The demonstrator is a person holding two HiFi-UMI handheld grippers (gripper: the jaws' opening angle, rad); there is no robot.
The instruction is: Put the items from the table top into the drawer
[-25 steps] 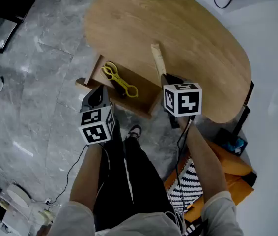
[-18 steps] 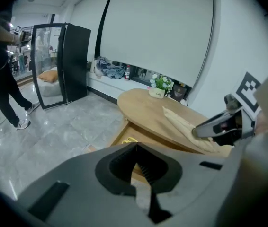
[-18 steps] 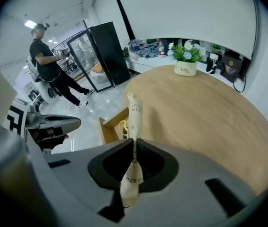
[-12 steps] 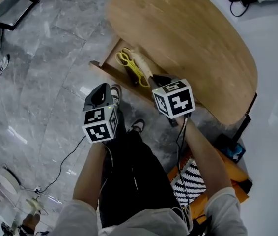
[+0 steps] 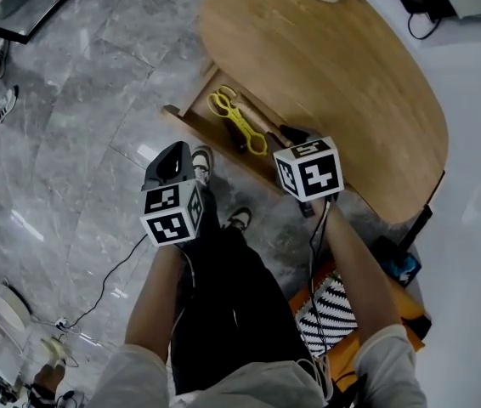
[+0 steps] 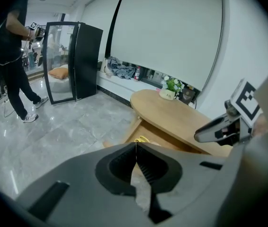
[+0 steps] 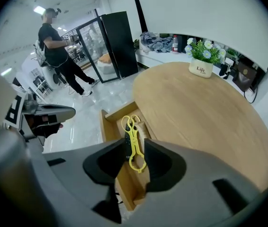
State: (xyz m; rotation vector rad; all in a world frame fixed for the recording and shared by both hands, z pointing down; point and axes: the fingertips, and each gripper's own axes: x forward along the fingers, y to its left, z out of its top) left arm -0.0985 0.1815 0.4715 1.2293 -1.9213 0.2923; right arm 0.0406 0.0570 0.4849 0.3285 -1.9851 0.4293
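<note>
Head view: my right gripper (image 5: 290, 136) hangs over the open drawer (image 5: 191, 109) at the table's (image 5: 334, 75) seven o'clock edge. Left gripper view: my left gripper (image 6: 135, 162) is pinched together, empty. Right gripper view: the jaws have just been opening, now half wide with nothing between them. The wooden handle (image 7: 142, 127) I carried lies in the drawer, at two o'clock of the yellow scissors (image 7: 134, 143) (delivered, I judge).

1. Our left gripper (image 5: 176, 151) is out front, pointing forward and down. Its jaws are pressed together with nothing in them.
2. Our right gripper (image 5: 291, 134) points down too. Its jaws have just been opening, so there's a clear gap now, and nothing is pinched between them.
3. Our left forearm (image 5: 151, 300) and right forearm (image 5: 351, 279) are both bare, stretched forward and well apart.
</note>
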